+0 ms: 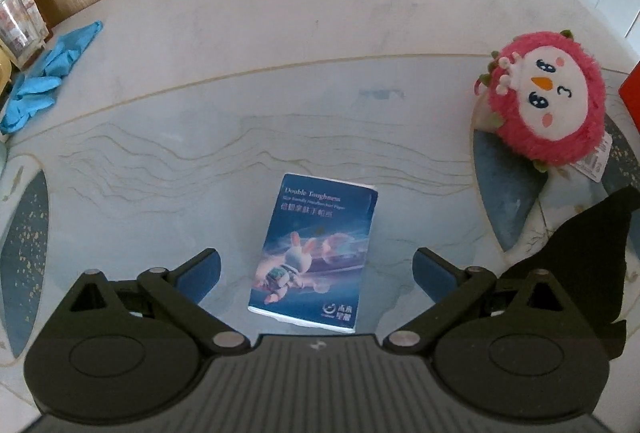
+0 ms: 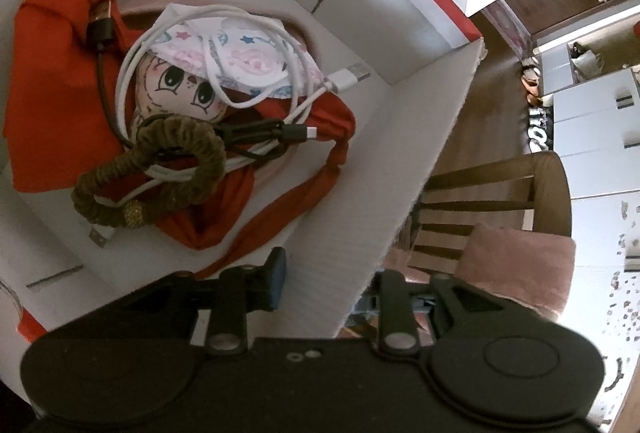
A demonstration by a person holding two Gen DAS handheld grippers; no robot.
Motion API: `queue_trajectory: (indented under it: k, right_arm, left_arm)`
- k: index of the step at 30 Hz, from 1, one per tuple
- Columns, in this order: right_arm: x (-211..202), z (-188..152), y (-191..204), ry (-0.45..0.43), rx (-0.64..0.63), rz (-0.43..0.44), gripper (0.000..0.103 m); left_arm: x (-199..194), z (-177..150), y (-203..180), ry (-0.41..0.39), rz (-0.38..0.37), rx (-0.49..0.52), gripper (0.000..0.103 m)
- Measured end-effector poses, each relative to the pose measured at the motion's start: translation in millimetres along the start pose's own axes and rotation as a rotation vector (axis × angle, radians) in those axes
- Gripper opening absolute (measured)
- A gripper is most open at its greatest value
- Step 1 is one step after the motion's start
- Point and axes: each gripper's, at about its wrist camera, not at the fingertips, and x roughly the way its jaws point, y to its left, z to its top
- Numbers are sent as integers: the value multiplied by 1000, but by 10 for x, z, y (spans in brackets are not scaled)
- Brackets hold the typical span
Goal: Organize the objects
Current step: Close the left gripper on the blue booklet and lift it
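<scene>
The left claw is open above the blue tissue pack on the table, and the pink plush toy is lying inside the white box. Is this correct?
Not quite. The left claw is open above the blue tissue pack, but the pink plush toy sits on the table, not inside the box. The left wrist view shows this.

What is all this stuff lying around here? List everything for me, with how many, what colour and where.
tissue pack: one, dark blue, flat on the table between the left fingers
plush toy: one, pink with white face, far right of the table
gloves: a bunch, light blue, far left of the table
black cloth: one, on the table at the right
table: one, pale marbled
box: one, white card with red edge, open
red cloth: one, in the box
doll: one, pale face, in the box
face mask: one, white patterned, over the doll
cables: one white, one black, on the doll
hair tie: one, olive brown, on the pile
left gripper: open
right gripper: closed on the box wall
</scene>
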Motion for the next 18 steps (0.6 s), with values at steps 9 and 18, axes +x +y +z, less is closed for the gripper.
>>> queue_trajectory:
  k: [9, 18]
  right_arm:
    - [-10, -24, 25, -12, -5, 4, 26]
    - [-22, -48, 33, -30, -10, 1, 26]
  left_arm:
    - [-2, 33, -34, -3, 13, 2, 65]
    - [-127, 35, -195, 15, 48, -13, 50]
